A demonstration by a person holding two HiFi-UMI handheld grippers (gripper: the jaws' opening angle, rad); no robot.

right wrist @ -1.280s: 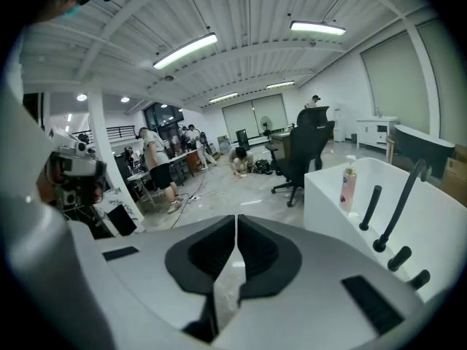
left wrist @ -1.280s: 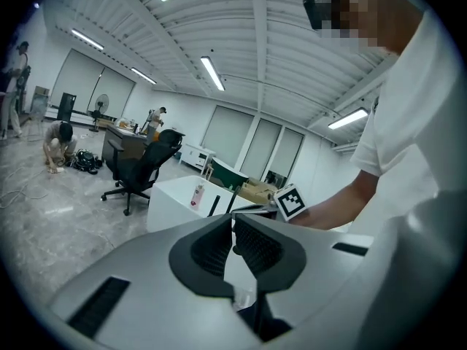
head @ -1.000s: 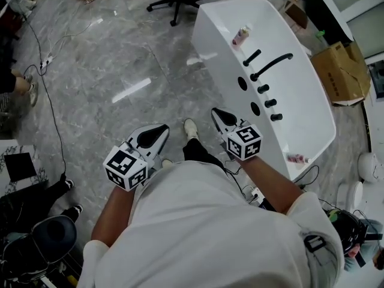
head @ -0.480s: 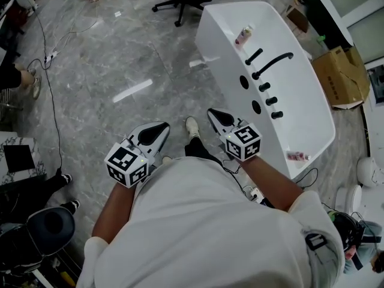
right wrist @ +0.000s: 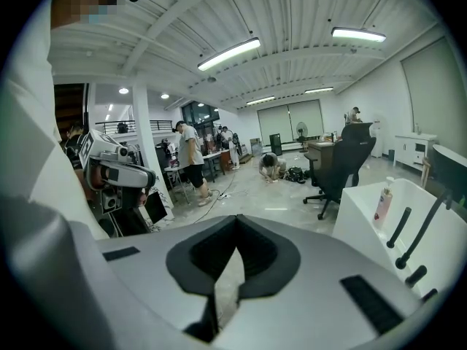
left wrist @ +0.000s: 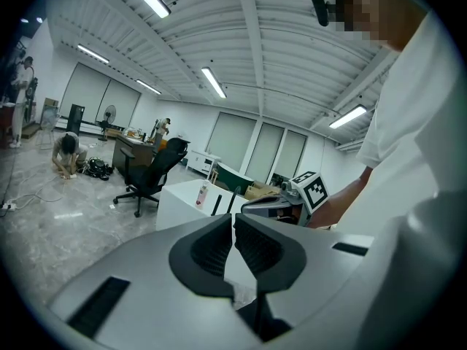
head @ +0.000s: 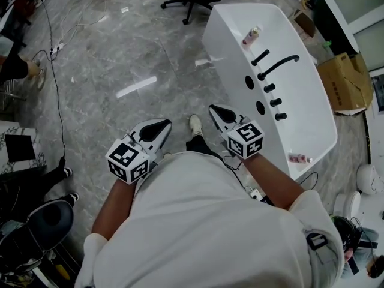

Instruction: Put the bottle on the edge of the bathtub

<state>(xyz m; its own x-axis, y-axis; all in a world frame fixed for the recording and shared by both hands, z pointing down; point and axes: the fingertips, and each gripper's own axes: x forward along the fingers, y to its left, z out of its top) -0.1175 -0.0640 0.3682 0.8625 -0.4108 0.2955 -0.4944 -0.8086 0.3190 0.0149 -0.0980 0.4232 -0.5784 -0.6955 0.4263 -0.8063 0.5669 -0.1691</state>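
Both my grippers are empty, with the fingers pressed together. The left gripper [head: 161, 126] and the right gripper [head: 217, 111] point forward, low over the floor [head: 120, 59]. The pink bottle [head: 252, 36] stands upright on the far rim of the bathtub [head: 312, 101], well ahead and to the right of my right gripper, which is the nearer one. A second bottle [head: 298, 158] lies on the near rim.
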